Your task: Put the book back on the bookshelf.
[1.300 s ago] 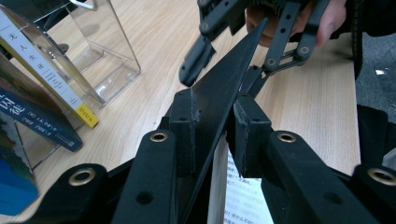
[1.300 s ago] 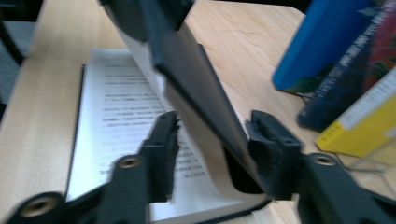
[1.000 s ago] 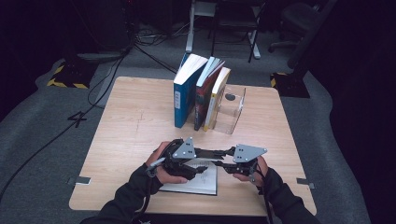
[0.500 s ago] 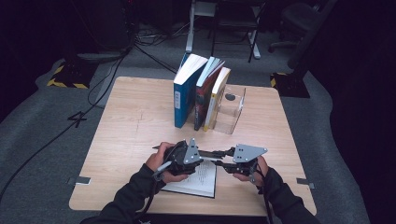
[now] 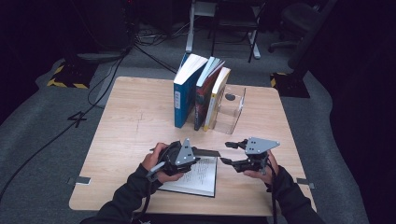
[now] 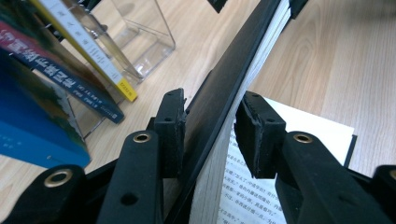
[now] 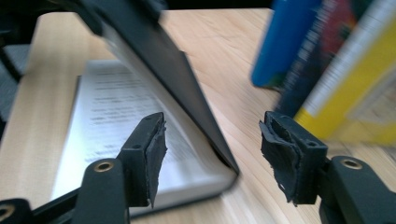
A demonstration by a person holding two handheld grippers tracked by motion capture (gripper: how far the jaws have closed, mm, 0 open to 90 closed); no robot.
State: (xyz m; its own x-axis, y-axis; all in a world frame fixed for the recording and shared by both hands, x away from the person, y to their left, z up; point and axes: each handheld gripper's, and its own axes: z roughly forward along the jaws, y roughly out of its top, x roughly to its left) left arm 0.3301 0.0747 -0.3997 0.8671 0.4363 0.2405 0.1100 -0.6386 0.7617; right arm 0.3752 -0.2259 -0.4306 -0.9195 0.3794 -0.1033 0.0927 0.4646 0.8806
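We have the open book (image 5: 198,175) lying at the table's (image 5: 135,116) near edge, its black cover (image 6: 224,93) raised. Our left gripper (image 6: 210,126) has just been closing, its pads now clamped on that cover and a wad of pages. Our right gripper (image 7: 212,154) has just been opening (nothing between its pads), wide apart, just beside the book's corner.

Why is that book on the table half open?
The open book lies flat near the table's front edge, but its black cover stands lifted between the left tool's pads. The other books lean sideways against a clear bookend.
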